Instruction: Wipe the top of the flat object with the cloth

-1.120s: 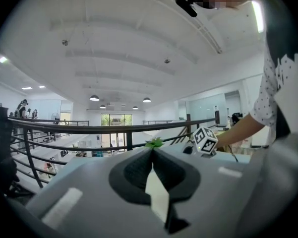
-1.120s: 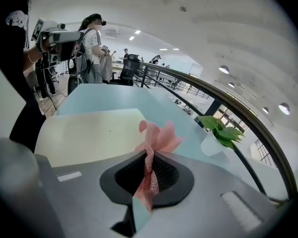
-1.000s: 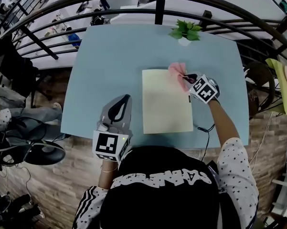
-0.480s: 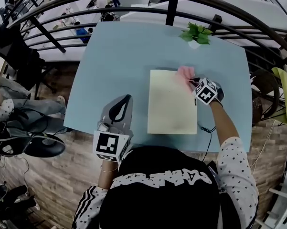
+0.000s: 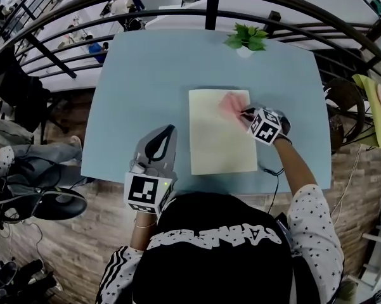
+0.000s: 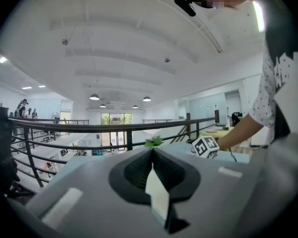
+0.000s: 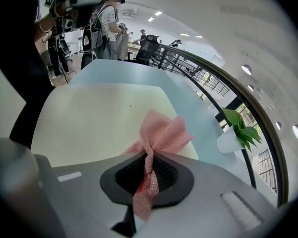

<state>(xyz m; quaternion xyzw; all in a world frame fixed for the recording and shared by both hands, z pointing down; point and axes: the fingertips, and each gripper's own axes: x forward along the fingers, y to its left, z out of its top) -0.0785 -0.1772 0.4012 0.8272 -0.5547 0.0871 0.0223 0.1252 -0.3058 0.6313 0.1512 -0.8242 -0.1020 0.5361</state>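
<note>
Because the pink mesh cloth (image 5: 231, 104) is bunched and pinched at its middle by the right gripper (image 5: 245, 113), its loose end fans out ahead of the fingers. That end lies on the pale yellow flat rectangular sheet (image 5: 219, 141), near the sheet's 1 o'clock corner. The right gripper view shows those fingers clamped on a twisted waist of the fabric, with a tail hanging back toward the camera. Held this way, the fanned part rather than the hard fingertips looks to be what meets the surface, which suits wiping.

The sheet lies flat about the middle of the light blue bench (image 5: 146, 75), its long side running from 6 to 12 o'clock. It is well apart from the small green plant in a white pot (image 5: 246, 41) at the bench's 12 o'clock edge. Most of the sheet, from its centre down to 6 o'clock and across to 9 o'clock, is bare of the cloth, so I judge the wipe has much ground left.

The left gripper (image 5: 167, 133) hovers off the sheet at about its 8 o'clock. Its own view shows the fingers closed together with nothing between them. It seems parked clear of the stroke, though it could steady the sheet should it slide.
</note>
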